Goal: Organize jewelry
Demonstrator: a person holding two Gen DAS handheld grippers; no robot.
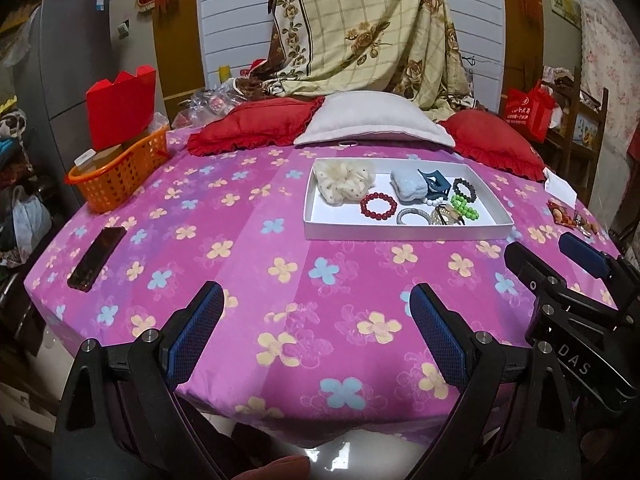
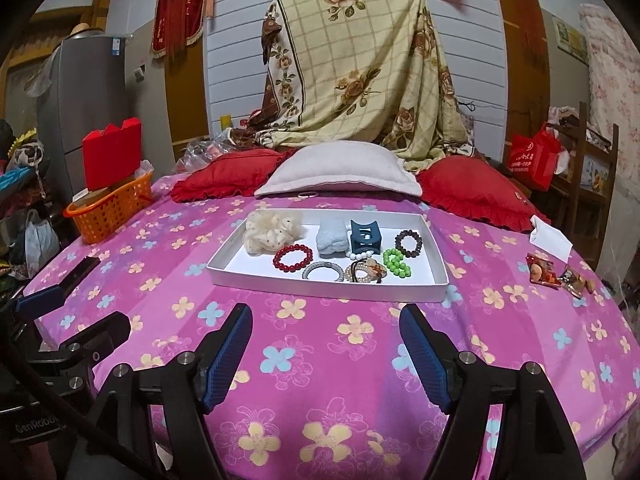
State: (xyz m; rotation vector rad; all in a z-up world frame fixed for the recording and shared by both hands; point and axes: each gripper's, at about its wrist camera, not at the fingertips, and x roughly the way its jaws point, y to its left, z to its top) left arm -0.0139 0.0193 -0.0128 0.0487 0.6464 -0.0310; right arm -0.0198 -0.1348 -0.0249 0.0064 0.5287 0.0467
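Observation:
A white tray sits on the pink flowered cloth. It holds a cream scrunchie, a light blue scrunchie, a dark blue hair claw, a red bead bracelet, a dark bead bracelet, a green bead bracelet, a silver bangle and tangled bands. My left gripper is open and empty, short of the tray. My right gripper is open and empty, just before the tray's near rim. It also shows in the left wrist view.
An orange basket with a red box stands at the far left. A dark phone lies on the cloth at left. Red and grey pillows lie behind the tray. Snack packets and a white paper lie at right.

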